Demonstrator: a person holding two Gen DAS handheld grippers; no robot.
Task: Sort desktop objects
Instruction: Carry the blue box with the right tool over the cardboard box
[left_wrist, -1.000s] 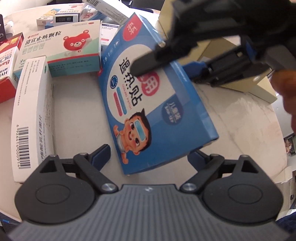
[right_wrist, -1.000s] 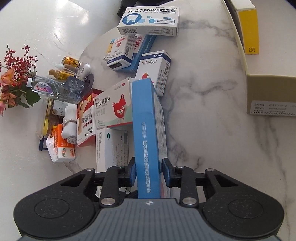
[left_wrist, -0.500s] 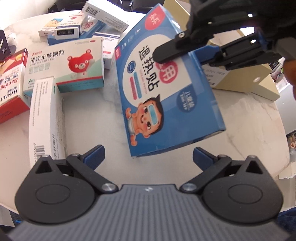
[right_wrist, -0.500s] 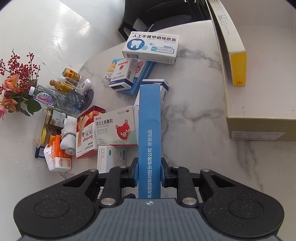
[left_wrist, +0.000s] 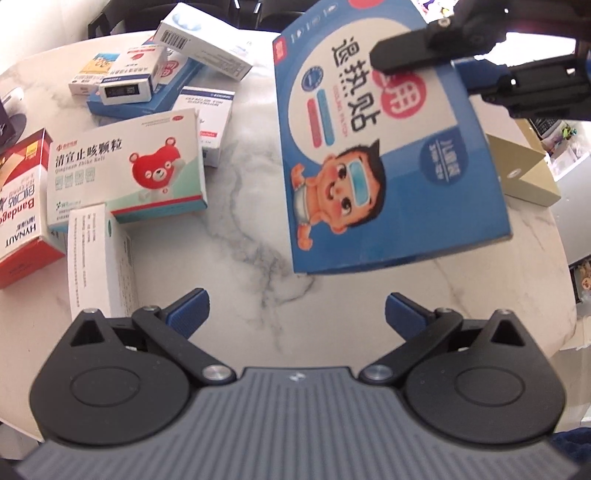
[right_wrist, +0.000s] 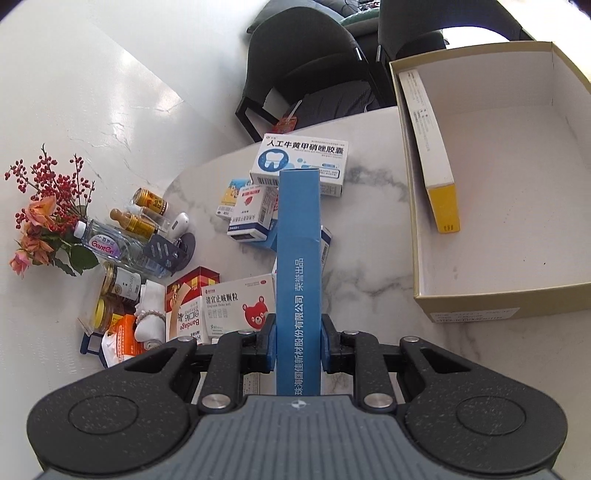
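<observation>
Right gripper (right_wrist: 298, 341) grasps the blue box (right_wrist: 298, 266) edge-up, long axis pointing away (left gripper (left_wrist: 295, 308) released).

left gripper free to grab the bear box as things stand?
Probably yes. The left gripper is open and empty, and the bear box lies flat, top bare, ahead on its left. A white box crowds its near edge; the blue box hangs clear in the right gripper.

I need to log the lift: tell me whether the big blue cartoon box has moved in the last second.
Yes. The blue box, clamped in the right gripper, has risen off the marble table; its lower edge now hangs clear, up and away from the red-bear box.
</observation>
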